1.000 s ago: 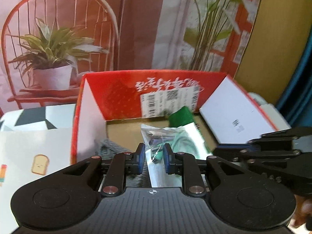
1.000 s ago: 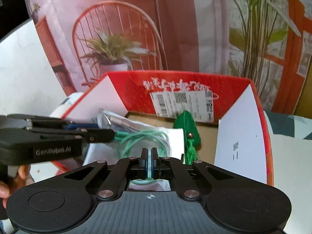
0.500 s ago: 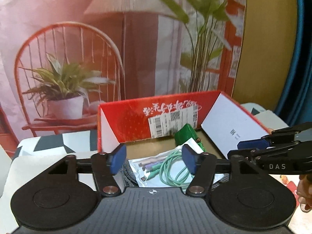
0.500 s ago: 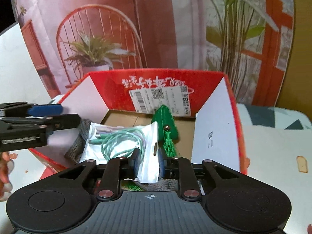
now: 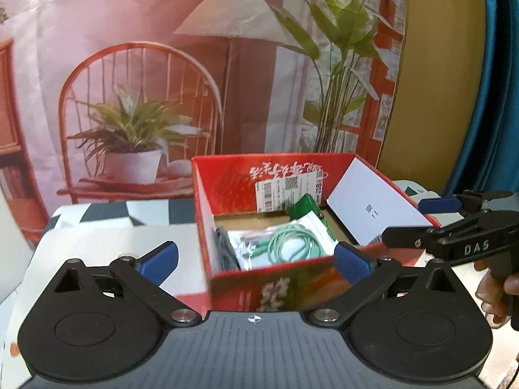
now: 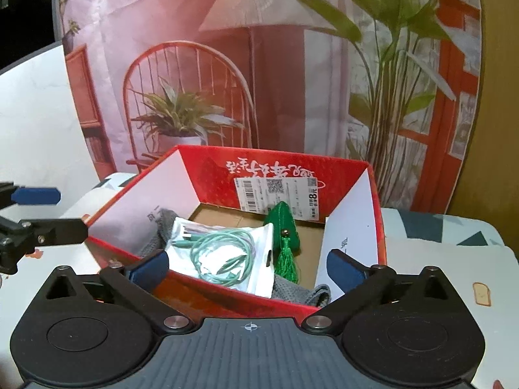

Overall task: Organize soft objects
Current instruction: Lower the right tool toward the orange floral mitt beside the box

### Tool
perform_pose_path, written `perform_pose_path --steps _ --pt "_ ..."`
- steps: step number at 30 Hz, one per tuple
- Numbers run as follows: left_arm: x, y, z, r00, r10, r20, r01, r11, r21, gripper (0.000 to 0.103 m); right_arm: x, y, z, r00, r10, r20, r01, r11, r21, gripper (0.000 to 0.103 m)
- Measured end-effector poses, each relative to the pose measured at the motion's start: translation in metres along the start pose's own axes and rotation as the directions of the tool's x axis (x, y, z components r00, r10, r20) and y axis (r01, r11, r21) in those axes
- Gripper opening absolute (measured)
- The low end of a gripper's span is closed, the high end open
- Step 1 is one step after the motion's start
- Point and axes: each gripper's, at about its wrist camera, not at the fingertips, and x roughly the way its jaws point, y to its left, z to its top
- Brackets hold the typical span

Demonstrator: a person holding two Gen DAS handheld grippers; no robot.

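Observation:
An open red cardboard box [image 5: 233, 181] [image 6: 211, 165] stands on the table. In it lie a clear bag with a mint-green cable [image 5: 285, 246] [image 6: 220, 253], a green tasselled pouch [image 5: 303, 206] [image 6: 283, 223] and a grey knitted piece [image 5: 223, 249] [image 6: 165, 223]. My left gripper [image 5: 256, 259] hangs before the box's near wall, its jaws opening wide, and no pad touches anything. My right gripper [image 6: 247, 267] stands the same way at the near rim, jaws opening and holding nothing. Each also shows in the other's view: the right gripper [image 5: 418, 220], the left gripper [image 6: 48, 210].
A printed backdrop [image 5: 146, 81] of a chair, potted plant and lamp rises behind the box. The table cover is white with a toast print [image 6: 481, 293] and dark triangles. A teal curtain [image 5: 499, 97] hangs at the right. A person's hand [image 5: 496, 291] holds the right gripper.
Both grippers let go of the cable bag, opened wide and drew back and up from the box. The bag now lies inside the box.

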Motion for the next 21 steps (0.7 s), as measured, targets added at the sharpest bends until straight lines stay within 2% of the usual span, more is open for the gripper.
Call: perform_pose_path --steps 7,13,16,21 --pt "-0.021 0.003 -0.027 1.000 -0.005 -0.013 0.005 0.998 -0.057 0.103 -0.028 0.010 -0.012 0.998 0.001 0.058 -0.002 1.000 0.004 0.103" --pt "-0.033 0.001 -0.058 0.999 -0.020 -0.042 0.016 0.995 -0.098 0.103 -0.051 0.016 -0.036 0.995 0.005 0.096 -0.005 1.000 -0.002 0.103" --pt "-0.034 0.000 -0.073 0.997 -0.032 -0.065 0.024 0.993 -0.117 0.103 -0.057 0.018 -0.053 0.996 0.009 0.091 -0.008 1.000 -0.004 0.103" --pt "-0.030 0.001 -0.091 0.994 -0.048 -0.098 0.032 0.987 -0.160 0.101 -0.053 0.019 -0.085 0.999 0.005 0.035 -0.005 1.000 0.004 0.102"
